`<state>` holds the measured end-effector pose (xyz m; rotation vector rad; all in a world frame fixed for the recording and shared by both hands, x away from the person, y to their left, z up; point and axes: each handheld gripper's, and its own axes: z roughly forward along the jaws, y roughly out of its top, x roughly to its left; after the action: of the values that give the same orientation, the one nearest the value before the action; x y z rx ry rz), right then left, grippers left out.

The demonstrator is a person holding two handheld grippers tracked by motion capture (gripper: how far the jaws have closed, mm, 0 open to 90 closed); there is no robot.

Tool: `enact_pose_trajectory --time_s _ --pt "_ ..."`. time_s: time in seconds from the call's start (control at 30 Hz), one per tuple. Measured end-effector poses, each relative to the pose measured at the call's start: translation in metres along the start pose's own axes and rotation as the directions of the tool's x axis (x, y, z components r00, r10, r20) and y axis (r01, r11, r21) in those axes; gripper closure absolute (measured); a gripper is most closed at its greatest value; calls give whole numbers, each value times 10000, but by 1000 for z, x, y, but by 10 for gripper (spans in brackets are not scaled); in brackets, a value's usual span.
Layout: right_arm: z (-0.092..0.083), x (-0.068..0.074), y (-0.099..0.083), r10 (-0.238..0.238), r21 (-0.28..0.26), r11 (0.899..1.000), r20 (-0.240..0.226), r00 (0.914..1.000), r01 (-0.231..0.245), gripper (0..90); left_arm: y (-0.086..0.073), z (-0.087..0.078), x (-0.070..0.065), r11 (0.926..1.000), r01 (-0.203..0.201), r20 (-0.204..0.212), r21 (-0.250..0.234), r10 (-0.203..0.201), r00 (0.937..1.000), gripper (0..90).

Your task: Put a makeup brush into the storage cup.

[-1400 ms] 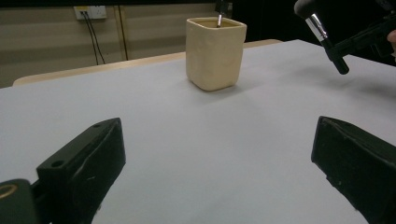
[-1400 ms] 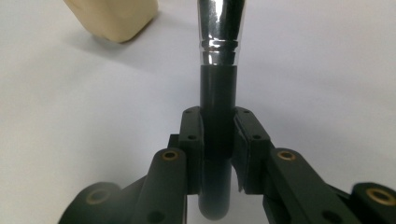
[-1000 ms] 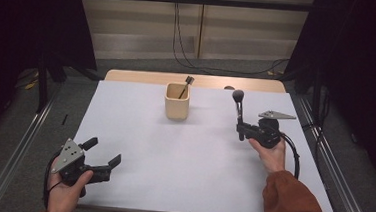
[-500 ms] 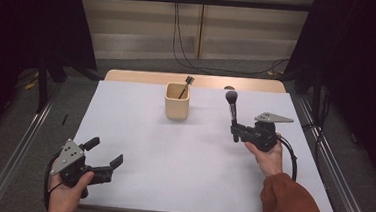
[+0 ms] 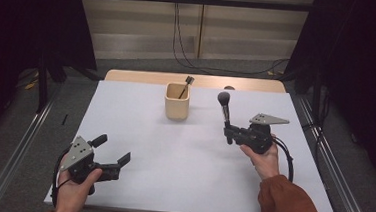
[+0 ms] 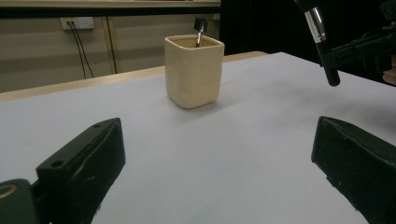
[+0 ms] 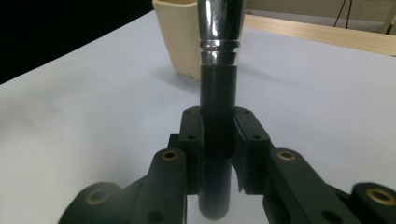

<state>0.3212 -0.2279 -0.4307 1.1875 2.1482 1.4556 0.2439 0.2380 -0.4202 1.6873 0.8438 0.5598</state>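
A cream square cup stands at the back middle of the white table, with a small dark brush leaning inside it. My right gripper is shut on the black handle of a makeup brush, held upright above the table to the right of the cup, bristle head up. My left gripper rests open near the front left edge, nothing between its jaws, pointing toward the cup.
The white table top lies on a wooden board that shows along its far edge. Metal rails run along both sides. Cables hang by the back wall.
My right gripper has carried the makeup brush leftward, toward the cup, and a little higher. The left gripper has stayed in place.
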Motion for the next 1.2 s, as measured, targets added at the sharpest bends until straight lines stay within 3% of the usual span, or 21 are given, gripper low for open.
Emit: enact_pose_trajectory --time_s 0.2,0.43,0.57,0.9,1.2 --pt "3 8 1 -144 -8 9999 -209 9997 144 758 7 9 -8 9996 -290 242 65 288 9993 29" --pt "6 15 1 -310 16 9995 -437 9986 311 758 16 24 -17 9994 -338 564 -31 339 9978 28" --pt "7 18 2 -354 17 9994 -527 9980 355 758 21 33 -20 9979 -650 600 -12 649 9961 29" --pt "14 26 0 -550 -5 9985 -893 9945 552 758 31 53 -30 9979 -639 936 -85 644 9935 29" --pt "20 36 0 -648 -14 9979 -1210 9905 651 758 34 72 -31 9987 -487 1124 147 468 9926 29"
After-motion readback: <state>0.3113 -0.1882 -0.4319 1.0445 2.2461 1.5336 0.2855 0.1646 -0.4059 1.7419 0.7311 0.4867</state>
